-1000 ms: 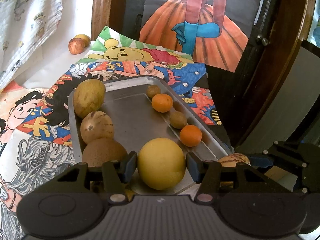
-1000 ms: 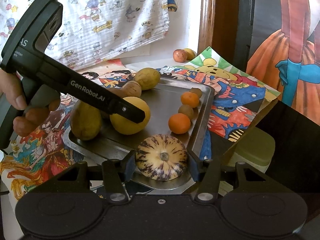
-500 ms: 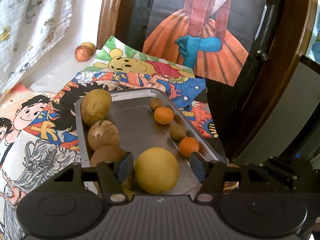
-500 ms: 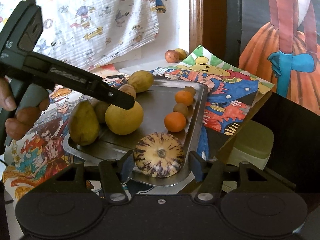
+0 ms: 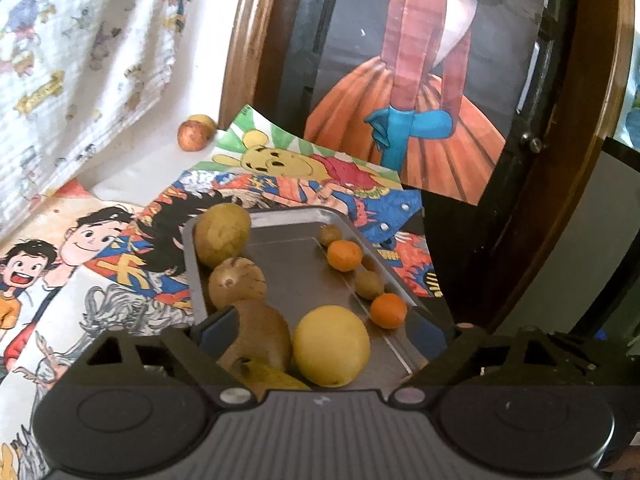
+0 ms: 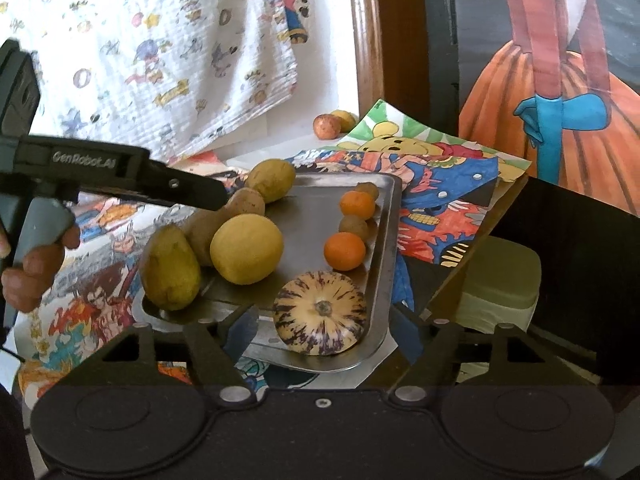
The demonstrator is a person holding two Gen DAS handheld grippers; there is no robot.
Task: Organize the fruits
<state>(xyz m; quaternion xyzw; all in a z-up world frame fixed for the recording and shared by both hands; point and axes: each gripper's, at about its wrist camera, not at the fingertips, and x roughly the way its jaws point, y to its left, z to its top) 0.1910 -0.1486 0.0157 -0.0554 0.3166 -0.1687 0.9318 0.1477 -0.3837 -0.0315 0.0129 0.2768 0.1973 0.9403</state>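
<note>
The striped melon (image 6: 320, 314) lay at lower centre of the right wrist frame, in the tray (image 6: 384, 240), between the gaping right claw (image 6: 322, 332); the left claw (image 5: 320, 330), also spread, straddled the yellow fruit (image 5: 331, 346).

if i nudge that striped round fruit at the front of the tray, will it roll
Probably: the striped fruit looks round and smooth, so it could roll on the slick metal tray. The raised rim beside it should likely stop it.
</note>
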